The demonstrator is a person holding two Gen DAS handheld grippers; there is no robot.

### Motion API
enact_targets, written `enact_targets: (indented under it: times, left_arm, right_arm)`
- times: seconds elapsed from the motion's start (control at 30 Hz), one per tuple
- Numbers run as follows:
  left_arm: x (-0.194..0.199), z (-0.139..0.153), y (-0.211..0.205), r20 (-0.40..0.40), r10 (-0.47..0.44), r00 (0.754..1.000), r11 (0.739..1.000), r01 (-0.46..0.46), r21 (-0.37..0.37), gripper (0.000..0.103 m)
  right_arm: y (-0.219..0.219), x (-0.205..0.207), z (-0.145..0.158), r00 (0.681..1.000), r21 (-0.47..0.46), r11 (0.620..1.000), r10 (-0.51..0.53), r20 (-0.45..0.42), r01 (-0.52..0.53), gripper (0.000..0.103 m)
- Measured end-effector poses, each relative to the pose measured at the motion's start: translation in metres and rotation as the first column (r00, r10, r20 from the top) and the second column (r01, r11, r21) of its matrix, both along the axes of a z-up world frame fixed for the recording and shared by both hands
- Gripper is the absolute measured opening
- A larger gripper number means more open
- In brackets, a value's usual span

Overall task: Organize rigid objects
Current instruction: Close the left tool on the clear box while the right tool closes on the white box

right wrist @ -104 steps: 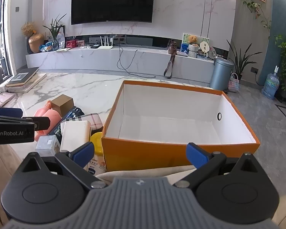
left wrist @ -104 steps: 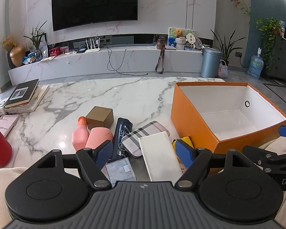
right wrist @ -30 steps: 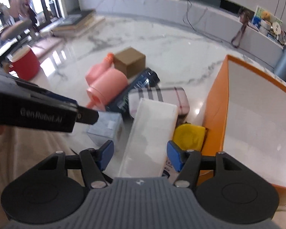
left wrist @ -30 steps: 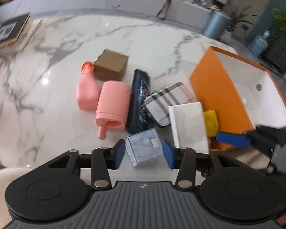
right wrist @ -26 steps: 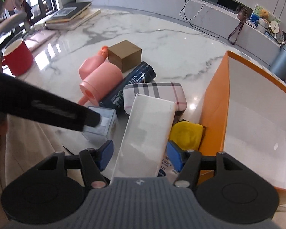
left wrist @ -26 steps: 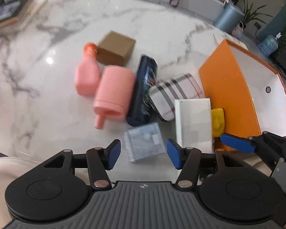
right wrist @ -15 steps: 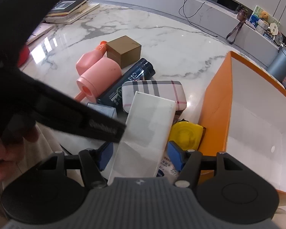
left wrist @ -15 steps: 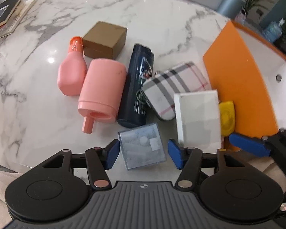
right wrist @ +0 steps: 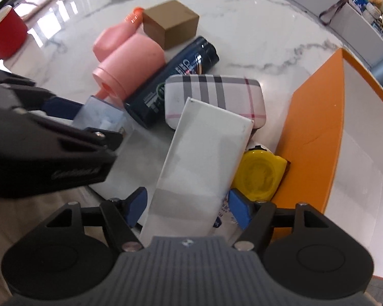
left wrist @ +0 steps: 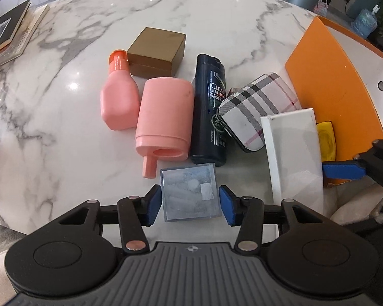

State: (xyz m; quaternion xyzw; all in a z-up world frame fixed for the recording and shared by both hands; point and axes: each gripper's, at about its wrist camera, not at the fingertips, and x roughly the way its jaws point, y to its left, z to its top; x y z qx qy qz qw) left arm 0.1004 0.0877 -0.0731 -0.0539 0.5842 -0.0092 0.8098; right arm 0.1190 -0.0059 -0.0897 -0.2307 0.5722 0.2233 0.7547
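Observation:
My left gripper (left wrist: 190, 205) is open, its blue pads on either side of a small clear plastic box (left wrist: 190, 193) near the table's front edge; the box also shows in the right wrist view (right wrist: 99, 116). My right gripper (right wrist: 187, 207) is open astride the near end of a long white box (right wrist: 199, 168), which leans on a plaid case (right wrist: 217, 94). An open orange box (right wrist: 319, 132) stands to the right. A yellow-capped bottle (right wrist: 260, 176) lies between the white box and the orange box.
On the marble table (left wrist: 63, 132) lie a dark shampoo bottle (left wrist: 210, 107), a pink cup (left wrist: 166, 117), a pink bottle (left wrist: 118, 97) and a brown box (left wrist: 155, 51). A red cup (right wrist: 5, 35) stands far left. Books (left wrist: 5, 35) lie at the back left.
Both grippers have dropped toward the table. The left pads have come alongside the clear box. The right pads have come alongside the white box.

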Motion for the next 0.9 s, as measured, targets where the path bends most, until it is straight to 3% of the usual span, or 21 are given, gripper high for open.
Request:
enact_targets:
  times: [0.17, 0.23, 0.33, 0.53, 0.7, 0.9]
  left_arm:
    - [0.0, -0.002, 0.004, 0.001, 0.017, 1.0, 0.999, -0.017, -0.027, 0.055]
    - [0.0, -0.003, 0.003, -0.002, 0.014, 1.0, 1.0, -0.014, -0.023, 0.055]
    - [0.004, -0.01, 0.0, -0.028, 0.007, 1.0, 1.0, -0.008, -0.011, 0.056]
    - [0.004, -0.013, -0.005, -0.029, -0.014, 0.999, 0.999, 0.015, 0.029, 0.054]
    - [-0.003, -0.002, 0.001, 0.046, 0.026, 0.999, 1.0, -0.026, 0.005, 0.053]
    - [-0.014, 0.018, 0.01, 0.154, 0.068, 0.986, 0.996, -0.057, -0.074, 0.053]
  right_arm:
    - [0.003, 0.008, -0.008, 0.999, -0.005, 0.999, -0.045, -0.016, 0.045, 0.07]
    - [0.001, 0.009, -0.012, 0.998, -0.001, 0.998, -0.064, -0.015, 0.064, 0.066]
    - [-0.006, 0.016, -0.022, 0.991, 0.037, 0.992, -0.114, -0.063, 0.117, 0.065]
    - [-0.011, 0.011, -0.008, 0.995, 0.082, 0.992, -0.092, -0.047, 0.096, 0.063]
    - [-0.013, 0.004, 0.015, 0.999, 0.141, 0.989, -0.051, -0.001, 0.051, 0.063]
    - [-0.024, 0.001, 0.047, 0.998, 0.211, 0.977, -0.036, 0.048, 0.025, 0.063]
